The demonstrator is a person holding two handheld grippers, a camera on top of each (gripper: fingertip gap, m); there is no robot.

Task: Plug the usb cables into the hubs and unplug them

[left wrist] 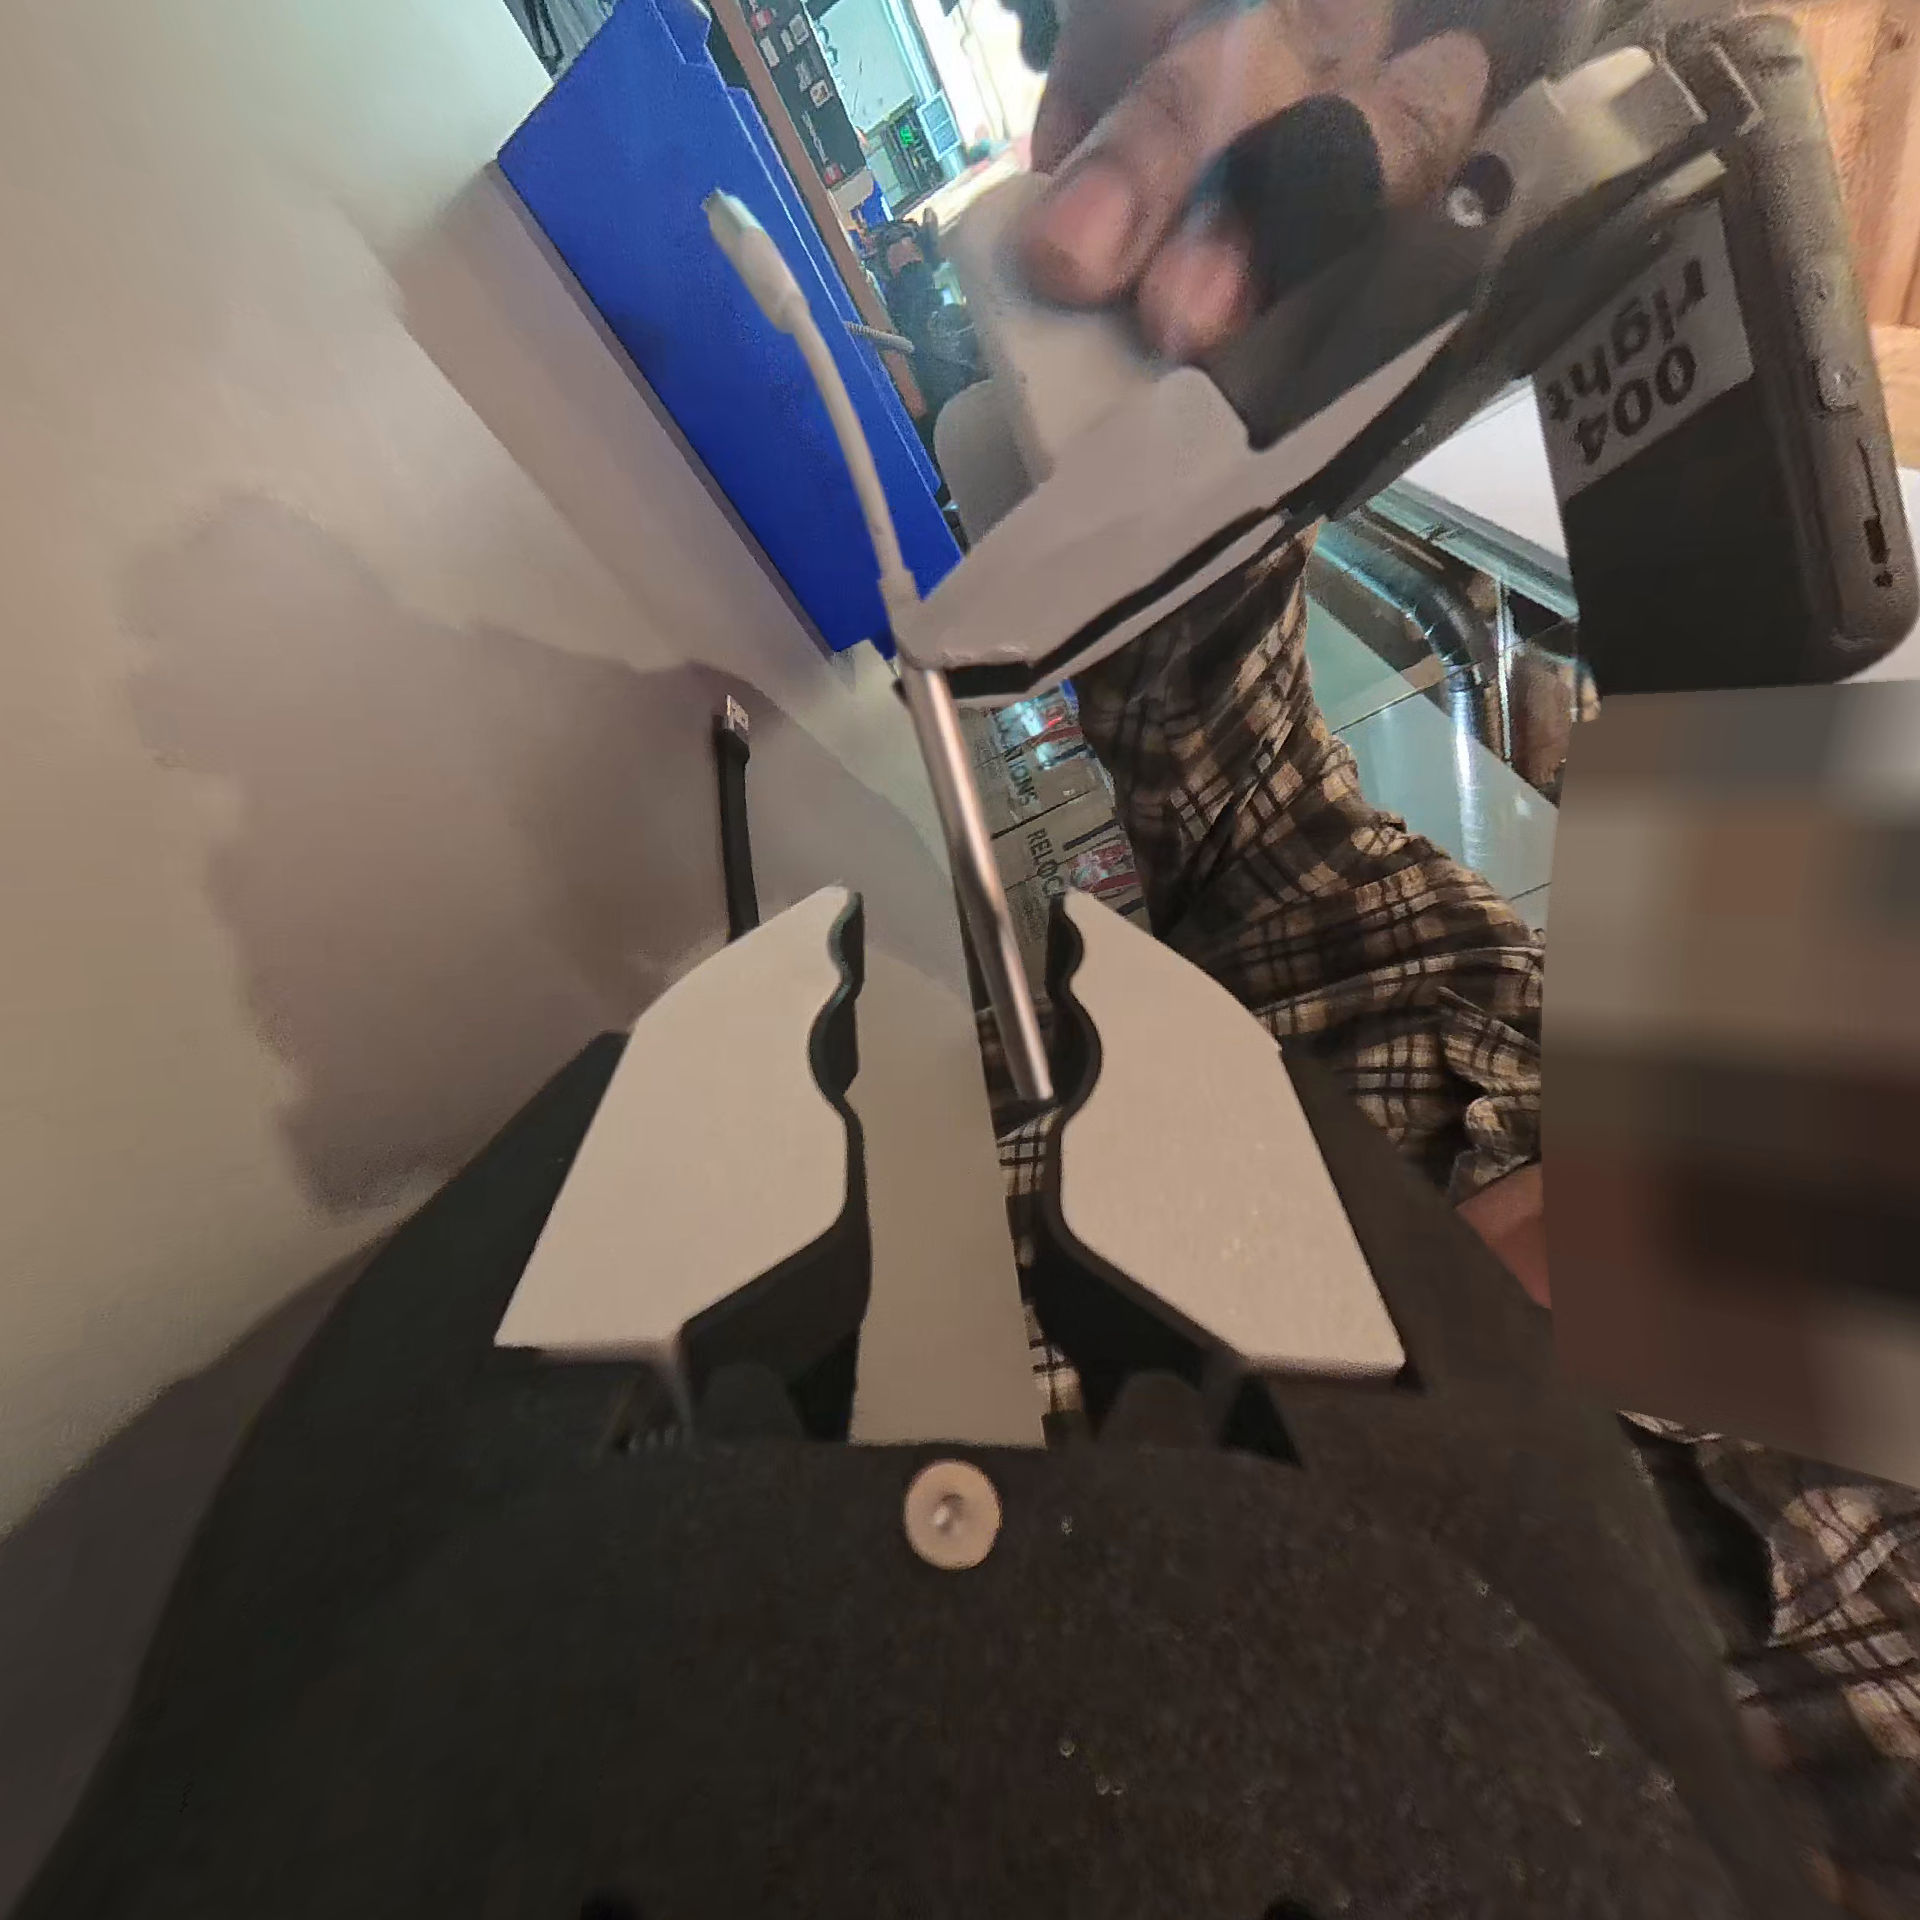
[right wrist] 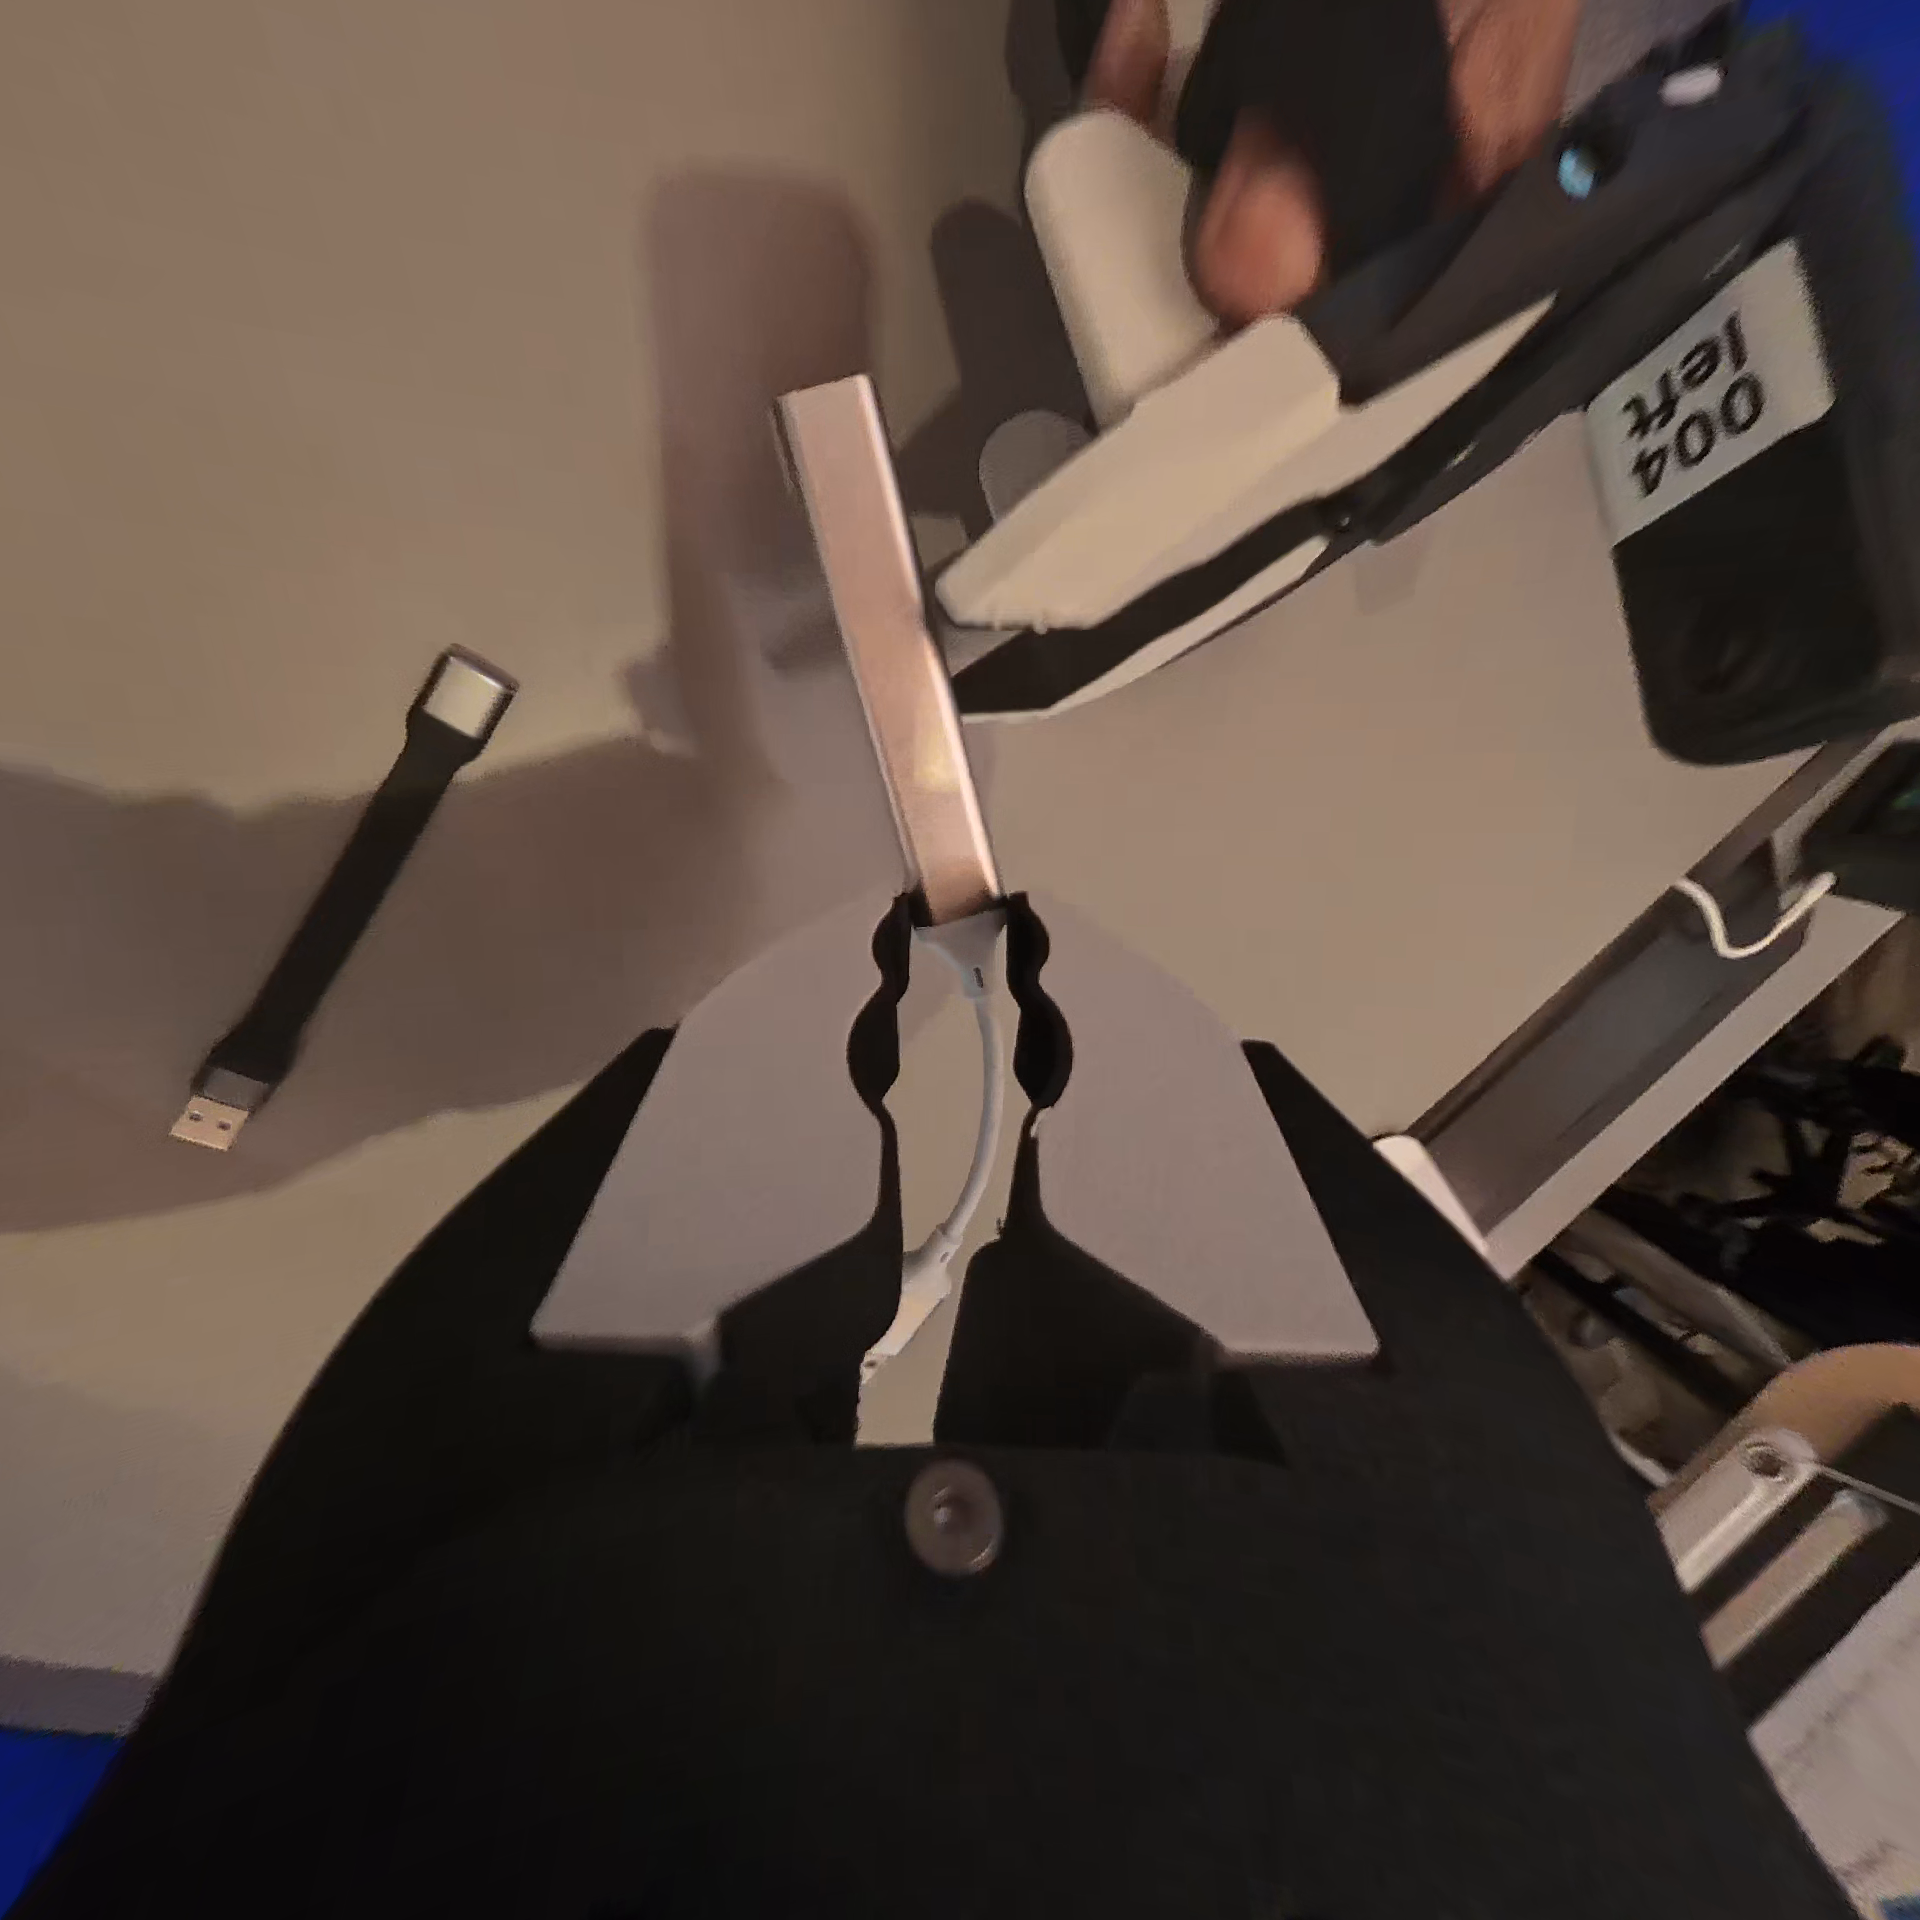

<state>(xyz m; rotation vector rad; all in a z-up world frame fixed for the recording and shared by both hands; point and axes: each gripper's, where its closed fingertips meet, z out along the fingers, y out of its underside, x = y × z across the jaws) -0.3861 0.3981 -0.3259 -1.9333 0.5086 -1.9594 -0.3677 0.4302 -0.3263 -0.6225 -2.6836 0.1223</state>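
Right wrist view, silver hub (right wrist: 894,665) pinched at right claw (right wrist: 961,920) tips

Pretty blurry up top in both views: the hand (left wrist: 1226,187) on the far gripper is just smeared. The hub (right wrist: 894,665) has its near end tucked between the right fingers (right wrist: 1023,997), and its white cable's (right wrist: 987,1122) plug end vanishes behind them. Blue bin (left wrist: 717,395) past the fingers runs off the top edge.

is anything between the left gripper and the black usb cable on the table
Nothing on the table blocks it. The black usb cable lies alone on the table. But the silver hub, held by the right gripper, sits between the left gripper fingers.
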